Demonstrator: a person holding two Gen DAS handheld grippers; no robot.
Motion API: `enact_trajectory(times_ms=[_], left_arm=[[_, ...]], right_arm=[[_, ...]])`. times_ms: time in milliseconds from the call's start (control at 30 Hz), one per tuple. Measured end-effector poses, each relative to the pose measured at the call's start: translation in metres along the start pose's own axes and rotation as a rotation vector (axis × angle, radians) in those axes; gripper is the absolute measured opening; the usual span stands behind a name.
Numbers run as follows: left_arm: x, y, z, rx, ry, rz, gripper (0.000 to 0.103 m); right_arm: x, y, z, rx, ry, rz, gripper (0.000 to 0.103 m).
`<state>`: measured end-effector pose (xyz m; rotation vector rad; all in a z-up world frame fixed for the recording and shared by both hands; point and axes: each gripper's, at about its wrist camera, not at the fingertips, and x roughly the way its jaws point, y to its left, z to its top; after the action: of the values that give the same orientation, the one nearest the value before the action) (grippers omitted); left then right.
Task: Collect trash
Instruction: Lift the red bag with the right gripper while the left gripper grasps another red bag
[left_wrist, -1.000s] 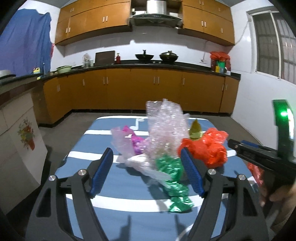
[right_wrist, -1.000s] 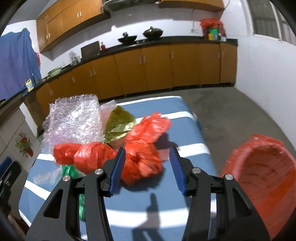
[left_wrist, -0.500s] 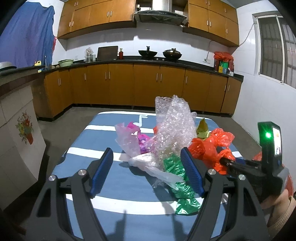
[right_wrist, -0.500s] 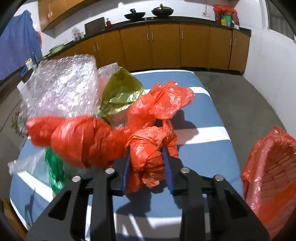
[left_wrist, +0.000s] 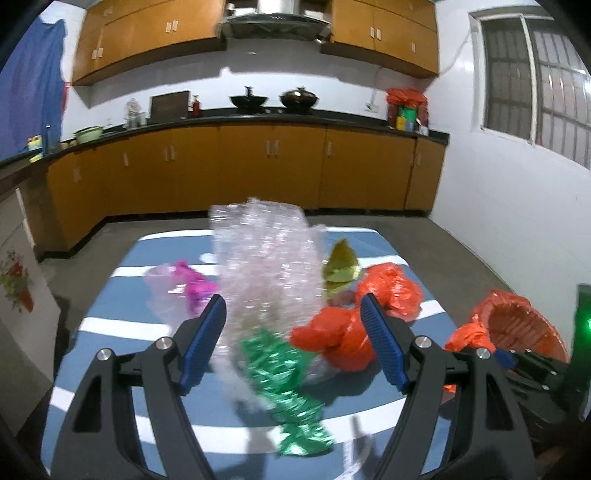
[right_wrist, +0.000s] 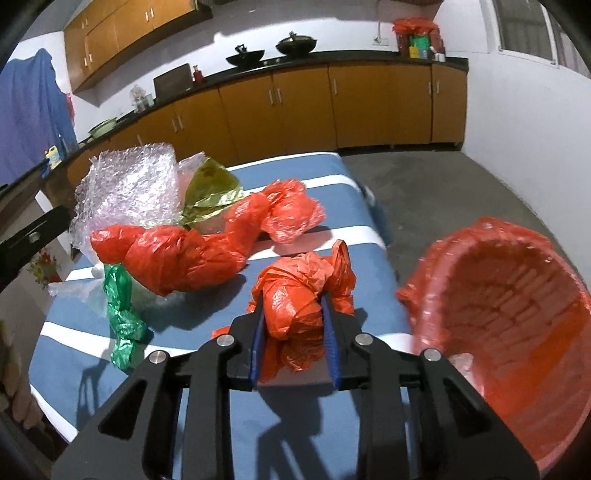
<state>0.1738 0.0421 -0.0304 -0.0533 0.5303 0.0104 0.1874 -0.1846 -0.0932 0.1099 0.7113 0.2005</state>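
Observation:
My right gripper (right_wrist: 293, 317) is shut on a crumpled red plastic bag (right_wrist: 301, 291) and holds it above the table's right edge, beside the basket lined with a red bag (right_wrist: 517, 302). My left gripper (left_wrist: 293, 332) is open in front of the trash pile. The pile holds bubble wrap (left_wrist: 266, 258), a green foil wrapper (left_wrist: 284, 373), a long twisted red bag (left_wrist: 340, 336), a yellow-green wrapper (left_wrist: 341, 262) and a pink bag (left_wrist: 192, 284). The pile also shows in the right wrist view: bubble wrap (right_wrist: 129, 184), long red bag (right_wrist: 192, 251), green wrapper (right_wrist: 122, 317).
The trash lies on a blue table with white stripes (right_wrist: 314, 173). The lined basket (left_wrist: 517, 325) stands off the table's right side, on the floor side. Wooden kitchen cabinets (left_wrist: 240, 170) line the far wall. A white cabinet (left_wrist: 18, 280) stands at the left.
My right gripper closed on the small red bag, then lifted it away from the pile toward the basket. My left gripper moved closer to the pile and stayed open.

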Motion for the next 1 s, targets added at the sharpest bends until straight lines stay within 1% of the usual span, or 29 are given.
enact_trajectory(times_ms=[100,233,367,567,700,800,867,933,1000], left_arm=[[0.010,-0.009,-0.001,0.007,0.028,-0.012,0.074],[0.011,-0.011,-0.005,0.000,0.038,-0.022,0.074],[0.013,-0.015,-0.009,0.026,0.051,-0.023,0.074],[0.026,-0.023,-0.014,0.044,0.106,-0.054,0.074],[0.029,-0.029,-0.017,0.083,0.110,-0.063,0.074],[0.041,-0.035,-0.021,0.125,0.142,-0.055,0.074],[0.051,-0.034,-0.026,0.125,0.180,-0.045,0.073],[0.056,-0.032,-0.032,0.108,0.213,-0.059,0.070],[0.060,-0.032,-0.038,0.101,0.241,-0.077,0.063]], right_arm=[[-0.006,-0.008,0.000,0.015,-0.014,-0.011,0.028],[-0.014,-0.018,-0.003,0.037,-0.025,-0.021,0.028],[-0.018,-0.026,-0.005,0.055,-0.026,-0.029,0.028],[-0.025,-0.034,-0.009,0.071,-0.033,-0.037,0.028],[-0.031,-0.039,-0.008,0.077,-0.043,-0.042,0.028],[-0.032,-0.042,-0.008,0.085,-0.045,-0.040,0.028],[-0.033,-0.042,-0.008,0.088,-0.046,-0.040,0.028],[-0.033,-0.043,-0.009,0.091,-0.044,-0.041,0.028],[-0.032,-0.045,-0.010,0.096,-0.040,-0.043,0.028]])
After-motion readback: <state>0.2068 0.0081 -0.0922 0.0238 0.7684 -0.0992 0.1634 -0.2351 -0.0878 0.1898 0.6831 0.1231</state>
